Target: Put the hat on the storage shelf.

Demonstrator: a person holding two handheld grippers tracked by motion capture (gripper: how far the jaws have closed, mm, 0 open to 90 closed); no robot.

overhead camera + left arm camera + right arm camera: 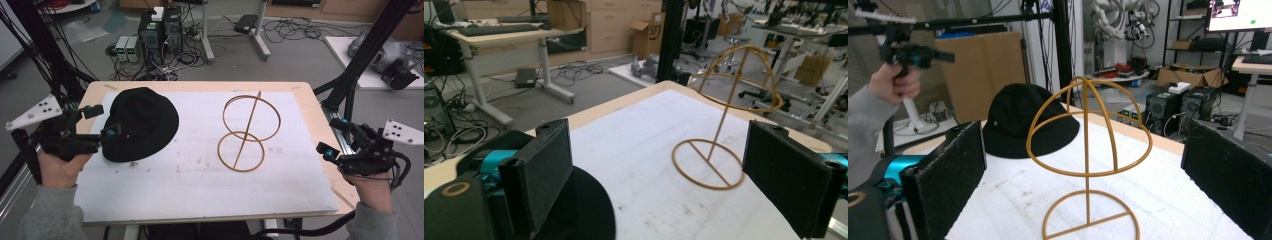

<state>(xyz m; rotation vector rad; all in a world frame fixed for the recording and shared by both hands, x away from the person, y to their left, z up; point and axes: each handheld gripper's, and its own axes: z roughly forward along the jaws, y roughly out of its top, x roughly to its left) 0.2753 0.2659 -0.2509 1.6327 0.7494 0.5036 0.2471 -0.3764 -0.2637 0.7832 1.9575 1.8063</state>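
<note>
We find the black hat (142,125) lying flat at the left of the tabletop (310,107), well apart from the wire stand (247,131) standing upright near the middle. Our left hand-held gripper (102,122) hangs released at the brim's left edge; our right hand-held gripper (334,139) waits released off the right edge. We advise pinching the brim squarely, lifting clear, then lowering over the dome. The white mat (200,180) between them offers open passage.

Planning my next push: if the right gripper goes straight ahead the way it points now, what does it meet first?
Most likely the wire hat stand, which sits centred between the right gripper's open fingers. The black hat lies beyond it. Depth is hard to judge.
</note>
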